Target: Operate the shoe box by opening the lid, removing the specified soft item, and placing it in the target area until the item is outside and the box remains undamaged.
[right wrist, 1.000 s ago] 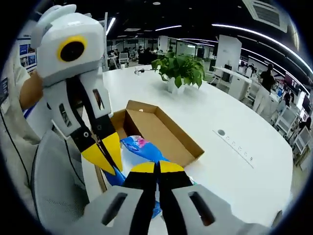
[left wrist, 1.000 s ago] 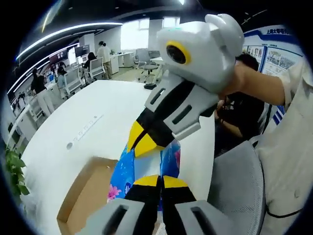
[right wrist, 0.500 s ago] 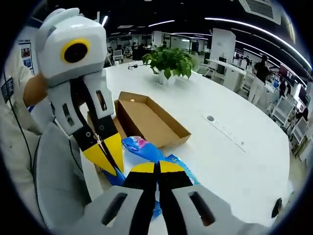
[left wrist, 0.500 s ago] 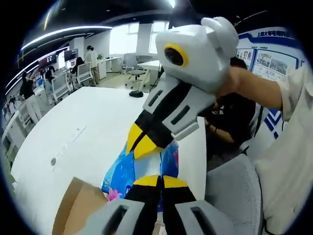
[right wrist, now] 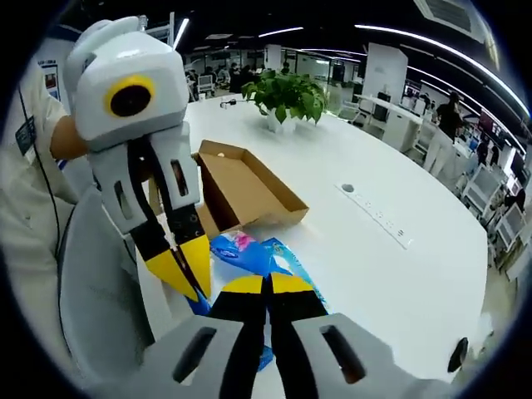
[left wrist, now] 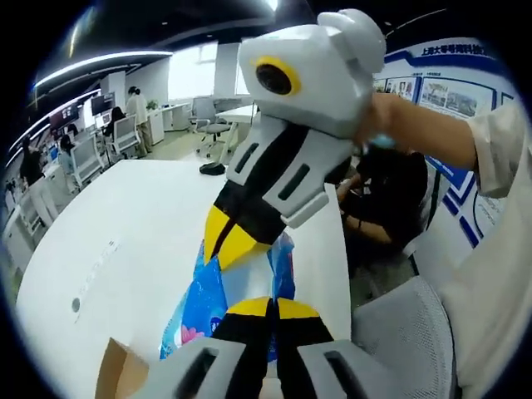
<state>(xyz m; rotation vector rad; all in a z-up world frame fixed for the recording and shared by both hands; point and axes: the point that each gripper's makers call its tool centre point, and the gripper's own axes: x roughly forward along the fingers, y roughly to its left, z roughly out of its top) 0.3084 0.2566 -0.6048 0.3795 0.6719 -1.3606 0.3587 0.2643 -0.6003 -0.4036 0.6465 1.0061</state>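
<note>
The soft item is a blue printed packet (left wrist: pixel 199 301) held above the white table (left wrist: pixel 141 216). My left gripper (left wrist: pixel 268 306) is shut on its near edge. From the upper right my right gripper (left wrist: pixel 226 243) comes in, its yellow tips pinched on the same packet. In the right gripper view the packet (right wrist: pixel 249 253) hangs between my right gripper (right wrist: pixel 268 284), shut on it, and my left gripper (right wrist: pixel 187 270), shut on its left side. Behind it, the open brown shoe box (right wrist: pixel 245 189) lies on the table (right wrist: pixel 391 274). A corner of the box (left wrist: pixel 112 378) shows at the lower left.
A potted plant (right wrist: pixel 288 98) stands beyond the box. A row of flush sockets (right wrist: pixel 378 218) runs across the table on the right. A grey chair (left wrist: pixel 399 332) is close by the table edge, and a person's sleeve (left wrist: pixel 499 150) is on the right. Office desks and people fill the background.
Both grippers stay shut on the packet. The box has slipped almost out of the left gripper view and looks farther off in the right gripper view: the hands and packet have moved away from it.
</note>
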